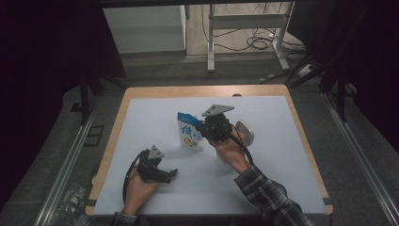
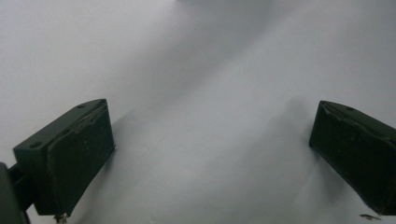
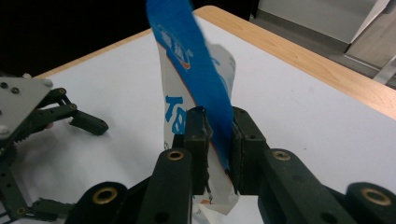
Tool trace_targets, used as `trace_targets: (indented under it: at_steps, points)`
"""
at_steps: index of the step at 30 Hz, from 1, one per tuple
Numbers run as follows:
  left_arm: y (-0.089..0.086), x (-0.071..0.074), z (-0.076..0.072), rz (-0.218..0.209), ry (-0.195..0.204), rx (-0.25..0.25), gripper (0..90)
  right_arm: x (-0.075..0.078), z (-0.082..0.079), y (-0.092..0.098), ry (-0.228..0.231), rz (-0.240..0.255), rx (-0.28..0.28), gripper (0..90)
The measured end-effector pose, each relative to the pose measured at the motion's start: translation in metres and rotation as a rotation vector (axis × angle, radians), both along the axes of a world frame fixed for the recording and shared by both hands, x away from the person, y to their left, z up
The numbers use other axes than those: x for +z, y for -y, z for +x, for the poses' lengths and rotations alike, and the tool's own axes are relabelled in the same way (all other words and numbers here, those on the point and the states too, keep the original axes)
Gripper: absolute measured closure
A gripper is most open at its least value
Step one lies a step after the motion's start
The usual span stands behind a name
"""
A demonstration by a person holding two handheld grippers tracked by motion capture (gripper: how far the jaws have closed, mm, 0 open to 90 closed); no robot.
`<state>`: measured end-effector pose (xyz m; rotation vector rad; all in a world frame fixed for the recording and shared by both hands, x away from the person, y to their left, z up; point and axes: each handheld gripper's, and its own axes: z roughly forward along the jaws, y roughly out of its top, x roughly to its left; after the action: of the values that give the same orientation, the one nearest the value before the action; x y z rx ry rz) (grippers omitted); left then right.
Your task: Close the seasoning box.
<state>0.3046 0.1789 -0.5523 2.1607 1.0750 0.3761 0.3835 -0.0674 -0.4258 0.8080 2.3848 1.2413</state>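
- A blue-and-white pouch (image 1: 189,133) is observed standing near the middle of the white table surface (image 1: 282,122), slightly toward the far side.
- The right gripper (image 3: 218,140) is seen in its own view with the jaws drawn close together on the pouch's blue side edge; the film passes between the pads, though a sliver of gap shows at one side, so the grip is judged light rather than firm.
- In the high view the right gripper (image 1: 214,127) is placed at the pouch's right side, at upper height.
- The left gripper (image 2: 210,154) is seen with its jaws standing wide apart over bare white surface, nothing between them. In the high view the left gripper (image 1: 157,169) is held low, near the table's front left, well apart from the pouch.
- A white round object (image 1: 245,132) lies just right of the right hand; its nature cannot be determined.
- Handling assessment: the pouch is judged light, thin-walled and soft; the film bends and creases where pinched. The printed surface appears smooth and may slip under a loose pinch.
- Recommended hold: the flat sealed edge or the top seam, where the layers are doubled and stiffest. The bulging body should be avoided, as squeezing could deform it or tip it.
- Risk noted: a one-sided pull may topple the standing pouch.
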Motion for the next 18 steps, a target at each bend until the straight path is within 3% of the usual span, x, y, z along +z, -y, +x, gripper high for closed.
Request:
trace_targets:
  at_steps: [18]
  points:
    - [0.0003,-0.0003,-0.0002,-0.005,0.002,0.002,0.0,-0.0014,0.0011,0.0034,0.026,-0.04,-0.042,59.4]
